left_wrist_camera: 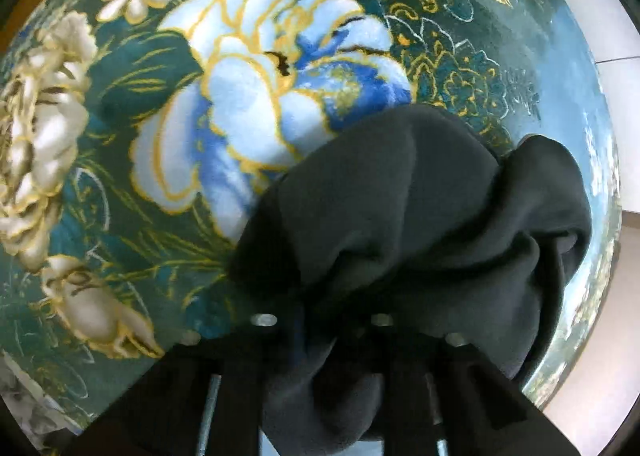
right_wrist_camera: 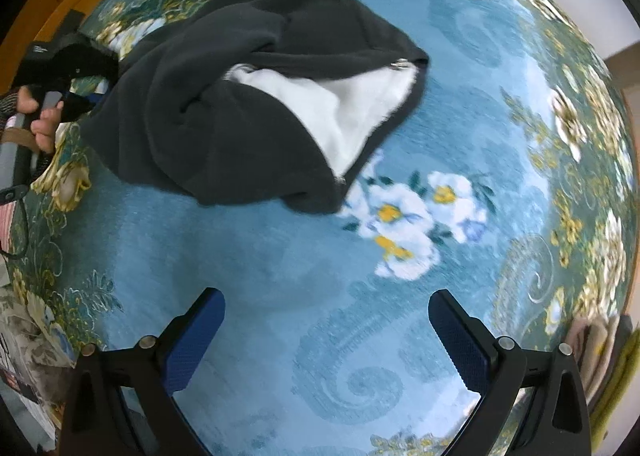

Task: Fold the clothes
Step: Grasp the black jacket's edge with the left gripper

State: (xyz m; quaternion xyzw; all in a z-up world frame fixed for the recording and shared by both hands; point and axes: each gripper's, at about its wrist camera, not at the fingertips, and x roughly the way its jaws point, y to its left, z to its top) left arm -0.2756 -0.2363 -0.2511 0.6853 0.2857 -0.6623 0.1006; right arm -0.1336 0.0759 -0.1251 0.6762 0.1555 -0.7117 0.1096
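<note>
One dark grey fleece garment [right_wrist_camera: 224, 103] with white lining, on one teal floral carpet [right_wrist_camera: 280, 276]
Left gripper [left_wrist_camera: 324, 340] pinches garment's left edge; right gripper [right_wrist_camera: 326, 320], near, fingers spread, empty

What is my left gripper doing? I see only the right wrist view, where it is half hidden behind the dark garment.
Observer: The left gripper is shut on the dark garment, which bunches over its fingers.
Operator: What lies under it?
Observer: A large blue flower printed on the carpet.
Operator: Anything beyond the carpet there?
Observer: Pale tiled floor at the right edge.
</note>
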